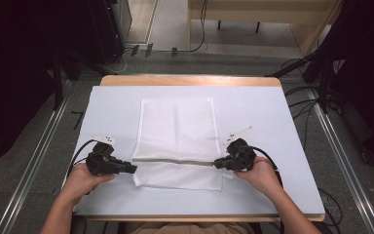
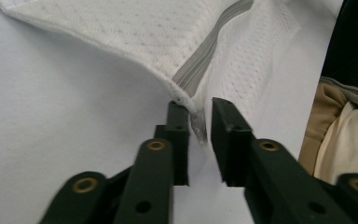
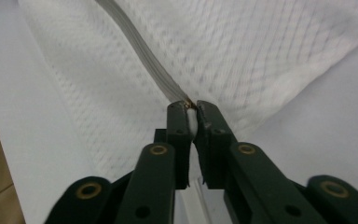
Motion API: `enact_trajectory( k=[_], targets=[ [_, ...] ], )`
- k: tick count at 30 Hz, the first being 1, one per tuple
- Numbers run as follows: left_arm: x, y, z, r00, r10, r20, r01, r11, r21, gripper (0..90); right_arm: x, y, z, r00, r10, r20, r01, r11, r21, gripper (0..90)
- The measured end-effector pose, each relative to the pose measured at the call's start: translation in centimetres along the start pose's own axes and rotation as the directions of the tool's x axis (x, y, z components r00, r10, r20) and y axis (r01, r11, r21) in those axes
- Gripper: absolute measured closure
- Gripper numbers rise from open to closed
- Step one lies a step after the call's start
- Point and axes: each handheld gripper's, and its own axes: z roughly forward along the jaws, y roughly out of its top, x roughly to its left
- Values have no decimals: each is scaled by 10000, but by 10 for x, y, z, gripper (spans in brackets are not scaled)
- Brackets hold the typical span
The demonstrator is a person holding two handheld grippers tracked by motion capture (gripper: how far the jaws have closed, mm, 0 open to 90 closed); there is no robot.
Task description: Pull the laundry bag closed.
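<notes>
Fingers of the left gripper (image 2: 200,114) stand a little apart, with the corner of the white mesh bag (image 1: 177,141) lying in the gap between them; one finger (image 2: 178,126) touches the hem, the other (image 2: 228,126) stands clear of it, so the cloth is not pinched. Fingers of the right gripper (image 3: 193,112) are nearly closed, pinching the end of the bag's grey zipper band (image 3: 140,51) and a fold of white cloth between the pads.

In the high view, the mesh bag lies flat at the middle of the white worktop (image 1: 272,112). Its zipper band (image 1: 175,162) runs straight across it from 9 o'clock to 3 o'clock, in the bag's near part. The left gripper (image 1: 132,169) meets the band's end at the bag's 9 o'clock edge; the right gripper (image 1: 216,164) meets the other end at the 3 o'clock edge. Both point inward along the band, towards each other. Each is held in one of the person's hands, the left hand (image 1: 80,179) at 8 o'clock of the bag and the right hand (image 1: 262,174) at 4 o'clock, with the forearms entering from 6 o'clock.

In the left gripper view, the bag's hem is lifted slightly off the worktop beside the zipper band (image 2: 200,70).
</notes>
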Motion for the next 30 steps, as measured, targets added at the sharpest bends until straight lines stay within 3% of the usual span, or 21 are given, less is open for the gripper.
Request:
enact_trajectory(
  k=[4, 13, 20, 27, 30],
  targets=[
    [-2, 1, 0, 9998, 104, -197, -104, 9999, -27, 650, 0, 2, -4, 10000, -95, 2, 95, 9988, -487, 726],
    [-5, 2, -5, 9965, 200, -812, -262, 9968, -752, 435, -9, -2, -7, 9961, -180, 864, 303, 9891, -1440, 427],
    [-2, 2, -13, 9910, 216, -1318, -375, 9921, -1196, 393, -18, -4, -12, 9933, 134, 1146, 79, 9830, -1833, 387],
    [3, 1, -21, 9860, -131, -1662, -153, 9856, -1683, 370, -26, -7, -17, 9872, 307, 1566, 25, 9783, -2072, 351],
    [6, 0, -24, 9810, -377, -1902, 15, 9824, -1869, 367, -29, -8, -19, 9846, 310, 1720, 66, 9768, -2139, 341]
  ],
)
